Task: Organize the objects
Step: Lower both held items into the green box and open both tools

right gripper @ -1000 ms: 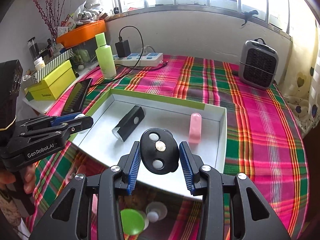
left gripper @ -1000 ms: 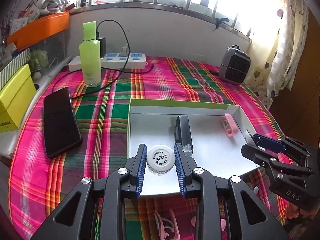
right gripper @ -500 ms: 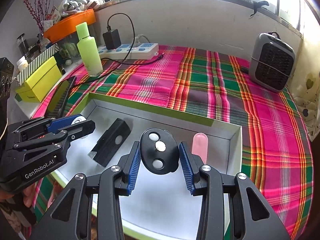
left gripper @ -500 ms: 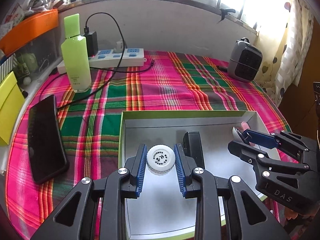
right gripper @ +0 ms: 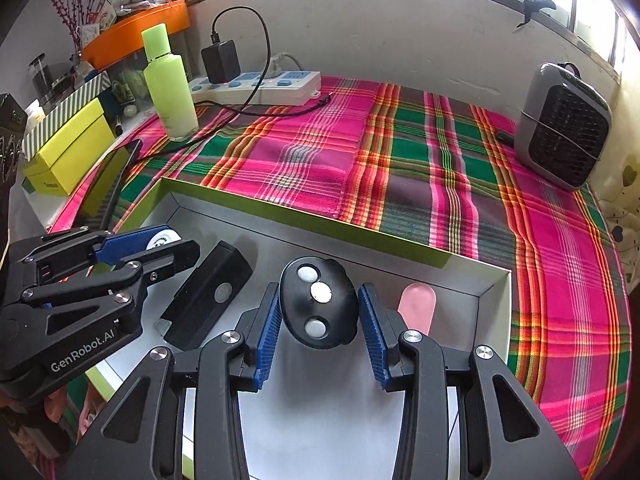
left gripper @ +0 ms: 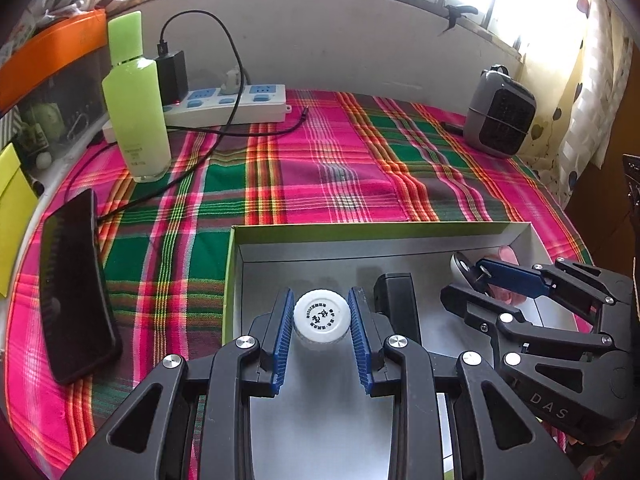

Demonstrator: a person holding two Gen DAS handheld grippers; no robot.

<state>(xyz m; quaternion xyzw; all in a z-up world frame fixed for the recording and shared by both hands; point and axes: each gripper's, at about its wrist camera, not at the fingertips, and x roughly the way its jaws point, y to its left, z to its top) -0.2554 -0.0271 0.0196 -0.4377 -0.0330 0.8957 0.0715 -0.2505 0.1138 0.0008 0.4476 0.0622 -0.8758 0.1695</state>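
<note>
Left tongs (left gripper: 321, 322): clamped on white bottle (left gripper: 321, 316). Right tongs (right gripper: 319, 308): clamped on black fob (right gripper: 318, 302). Both carried from box edge to over box (left gripper: 400, 240) floor, low. Judged: ready to set down.

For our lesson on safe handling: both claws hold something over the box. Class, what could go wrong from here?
1. The left claw grips the white-capped bottle only by its round cap; it might slip or tip when released.
2. The right claw could set its black oval remote down on the pink case or the black rectangular device in the box.
3. The claws are close together and could collide.
</note>
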